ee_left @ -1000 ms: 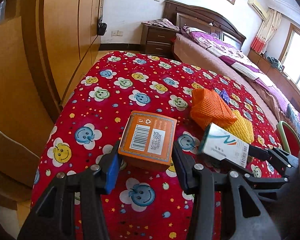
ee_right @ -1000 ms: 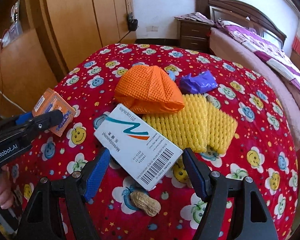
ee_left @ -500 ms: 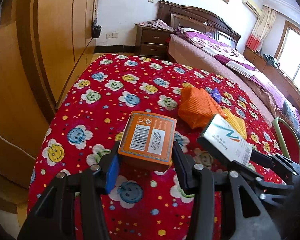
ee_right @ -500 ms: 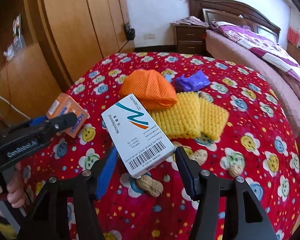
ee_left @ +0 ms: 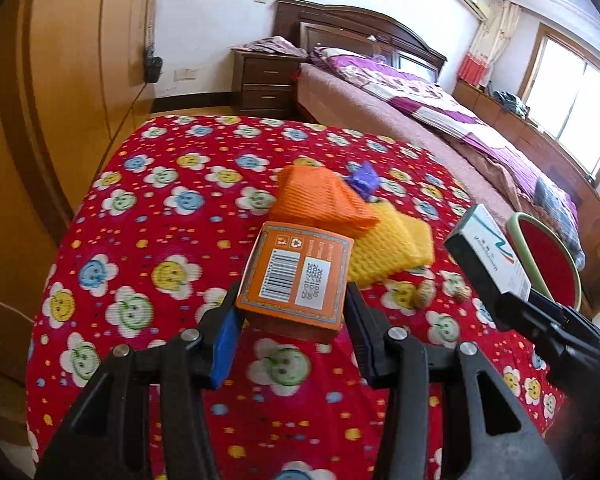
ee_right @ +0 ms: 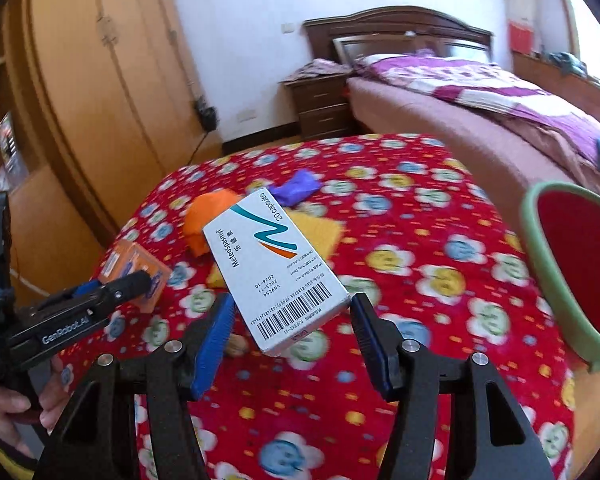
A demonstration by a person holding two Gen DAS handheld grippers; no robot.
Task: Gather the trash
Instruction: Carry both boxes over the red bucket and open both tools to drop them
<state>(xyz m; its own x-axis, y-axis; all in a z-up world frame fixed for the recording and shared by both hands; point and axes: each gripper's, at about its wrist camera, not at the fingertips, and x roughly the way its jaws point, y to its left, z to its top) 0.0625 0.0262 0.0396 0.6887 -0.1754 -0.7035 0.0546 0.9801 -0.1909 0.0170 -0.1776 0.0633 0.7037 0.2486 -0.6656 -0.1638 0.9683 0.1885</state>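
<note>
Two grippers are loaded: left gripper (ee_left: 294, 318) jaws clamp the orange cardboard box (ee_left: 298, 276), right gripper (ee_right: 290, 330) jaws clamp the white capsule carton (ee_right: 274, 270), above the table's (ee_left: 148, 240) near edge.

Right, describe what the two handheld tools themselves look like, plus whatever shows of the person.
Both the left tool and the right tool have matte black forked frames with silver rivets and blue ribbed pads lining the fingers. The left tool's side, seen from the right wrist view, carries white "GenRobot.AI" lettering. No cables show. The person's bare hand has a yellow cuff below.
</note>
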